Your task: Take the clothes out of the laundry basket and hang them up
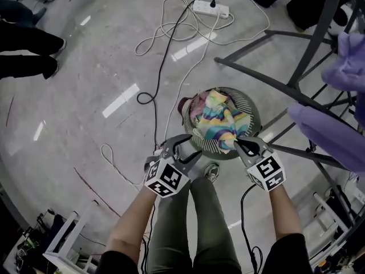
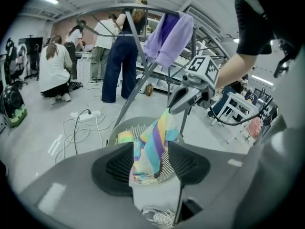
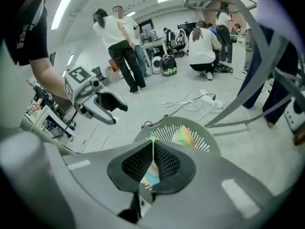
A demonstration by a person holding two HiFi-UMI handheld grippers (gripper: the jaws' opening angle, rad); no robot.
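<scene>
Grey slatted laundry basket (image 1: 251, 111) with striped cloth (image 1: 219, 119) inside, its corner in pinched right claw (image 1: 236, 144); left claw (image 1: 181, 146) wide.

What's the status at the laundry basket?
Right gripper shut on striped garment, partly out of laundry basket. Left gripper open. Drying rack beside basket.

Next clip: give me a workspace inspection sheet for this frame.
Surface: grey floor, glossy with light reflections.
Job's things: laundry basket on the floor, holding a multicoloured cloth; purple garment draped on the drying rack.
Clutter: white stand at the lower left edge.
Tools: right tool shut on an edge of the cloth; left tool open, holding nothing.
Cables: looped cables run from a power strip.
Surroundings: people standing and crouching behind.
</scene>
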